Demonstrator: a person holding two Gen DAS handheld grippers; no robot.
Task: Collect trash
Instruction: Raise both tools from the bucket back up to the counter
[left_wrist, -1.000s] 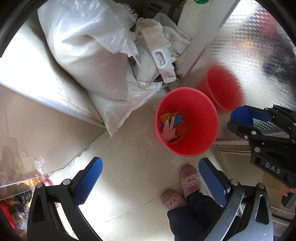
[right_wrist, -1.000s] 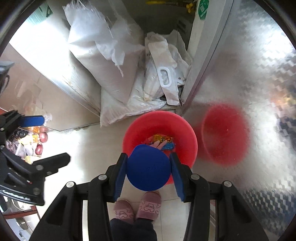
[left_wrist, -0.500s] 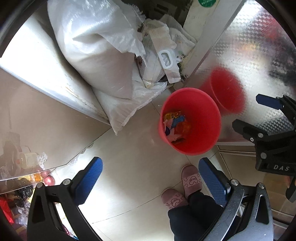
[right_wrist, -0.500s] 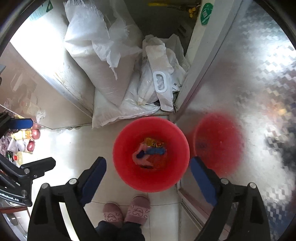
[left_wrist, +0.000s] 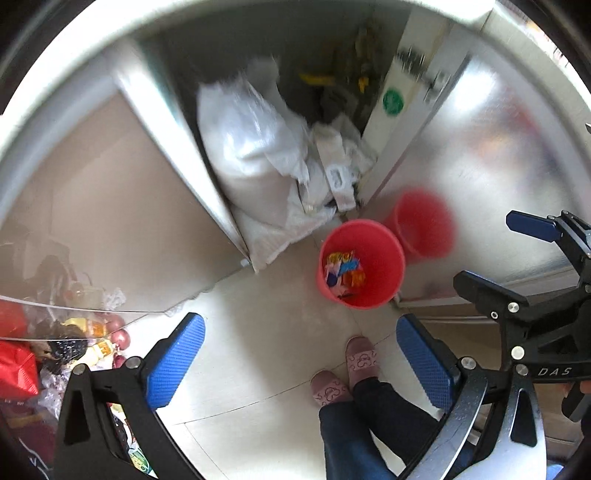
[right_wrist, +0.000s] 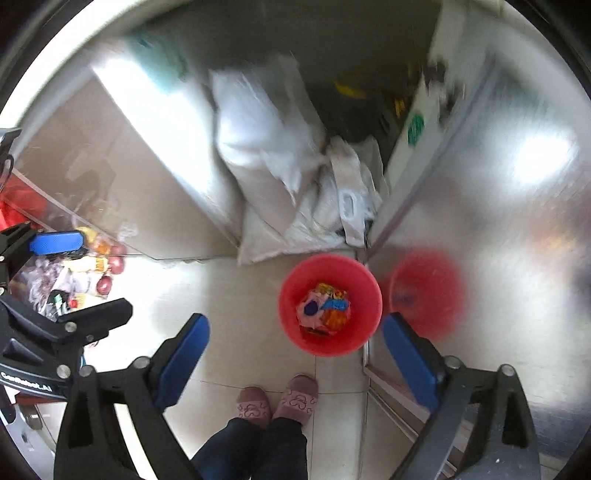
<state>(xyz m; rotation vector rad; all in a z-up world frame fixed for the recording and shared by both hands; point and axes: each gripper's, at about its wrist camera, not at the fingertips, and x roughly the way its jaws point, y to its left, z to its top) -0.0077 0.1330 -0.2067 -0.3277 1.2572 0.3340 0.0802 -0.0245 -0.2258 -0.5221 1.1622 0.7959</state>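
Both grippers, left (left_wrist: 299, 363) and right (right_wrist: 295, 360), gape empty; wrappers (right_wrist: 325, 308) in red bin (right_wrist: 364, 291) look light, crinkly, pinch edges.

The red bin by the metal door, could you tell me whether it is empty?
Not empty: the red bin stands upright, with colourful wrappers lying at its bottom.

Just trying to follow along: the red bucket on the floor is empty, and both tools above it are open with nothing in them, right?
Not quite: the red bucket is not empty. The right wrist view shows colourful wrappers lying in its bottom. The rest holds: the left tool and right tool are open with nothing in them.
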